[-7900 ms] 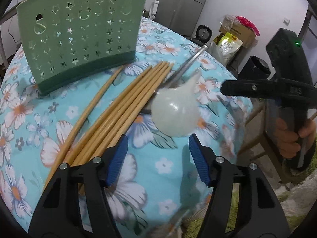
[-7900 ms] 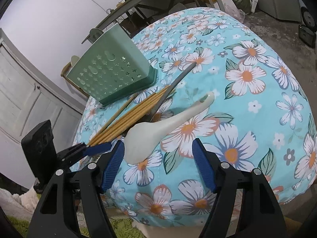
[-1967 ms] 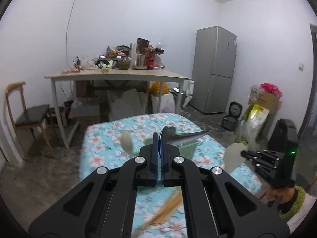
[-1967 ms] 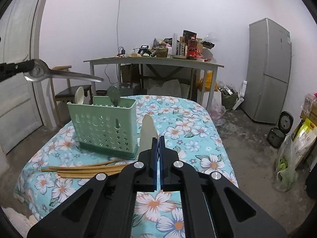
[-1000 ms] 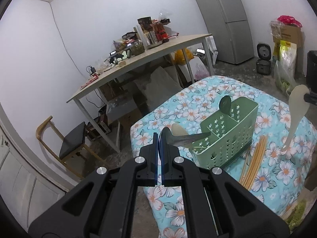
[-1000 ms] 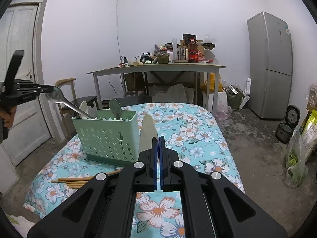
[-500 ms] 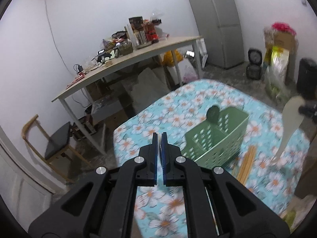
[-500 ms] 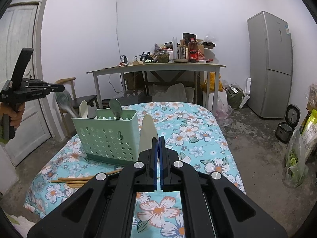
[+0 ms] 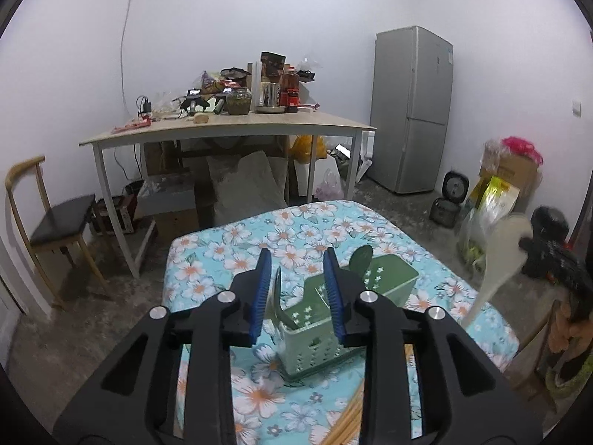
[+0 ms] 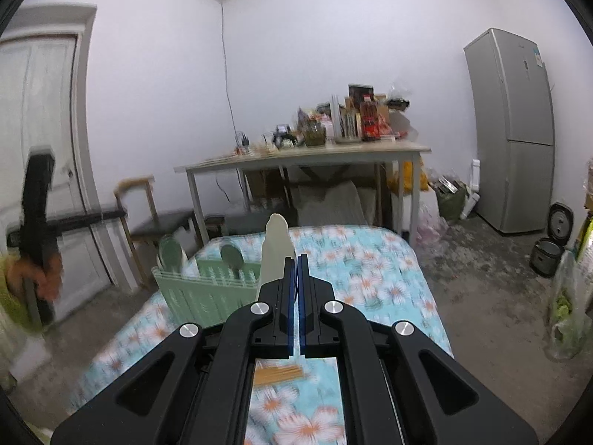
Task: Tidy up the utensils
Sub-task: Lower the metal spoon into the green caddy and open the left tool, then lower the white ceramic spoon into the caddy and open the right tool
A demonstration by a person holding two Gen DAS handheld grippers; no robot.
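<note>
Floral cloth on the table (image 9: 229,237) is carrying the green caddy (image 9: 389,280), where 2 or 3 utensil heads are already poking up. I'm opening the left gripper (image 9: 296,289) above it, nothing between the pads — a metal spoon (image 9: 278,309) is leaning in the caddy just below. My right gripper (image 10: 295,296) is pinching the white spoon (image 10: 276,250), yet to go in. Chopsticks (image 10: 278,373) are lying on the cloth — they're left too.

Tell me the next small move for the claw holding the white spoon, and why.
Probably carry the right claw toward the green utensil basket and lower the white spoon in. The claw is shut on the spoon, the basket already holds other spoons, and the left claw is opening, empty, above it.
</note>
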